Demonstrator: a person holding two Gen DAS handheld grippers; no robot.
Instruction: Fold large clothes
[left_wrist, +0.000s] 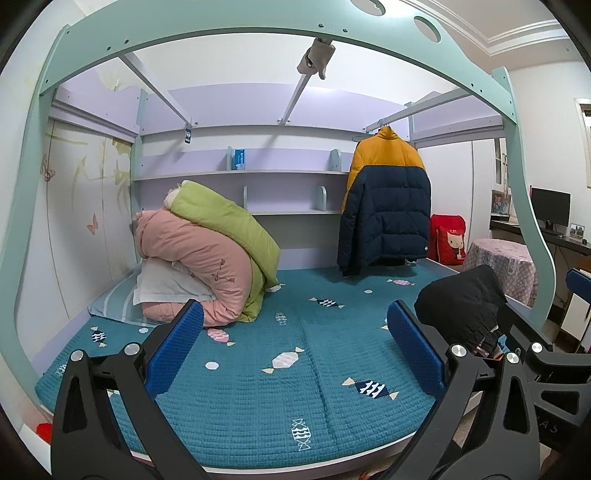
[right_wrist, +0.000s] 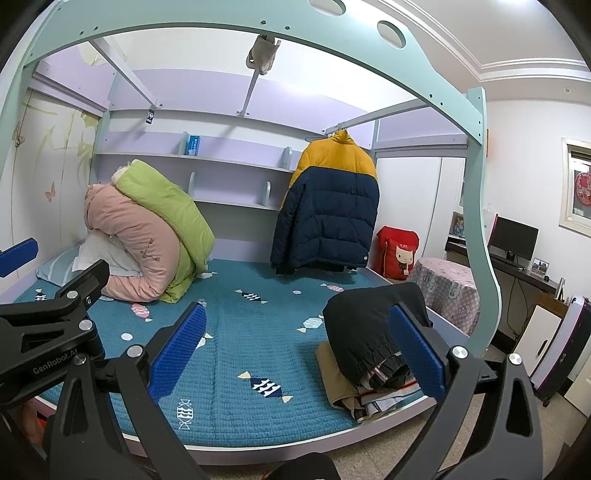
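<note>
A yellow and navy puffer jacket (left_wrist: 386, 206) hangs on a hanger from a rail at the back right of the bed; it also shows in the right wrist view (right_wrist: 328, 206). A stack of folded clothes topped by a black garment (right_wrist: 369, 332) lies at the bed's front right corner, seen also in the left wrist view (left_wrist: 461, 306). My left gripper (left_wrist: 295, 343) is open and empty above the teal bedspread (left_wrist: 288, 369). My right gripper (right_wrist: 295, 347) is open and empty, its right finger in front of the folded stack.
Rolled pink and green quilts (left_wrist: 207, 251) with a white pillow sit at the back left. A red cushion (right_wrist: 399, 251), a checked covered table (right_wrist: 450, 291) and a desk with a monitor (right_wrist: 513, 236) stand right of the bed. Bed frame arch (left_wrist: 258, 33) overhead.
</note>
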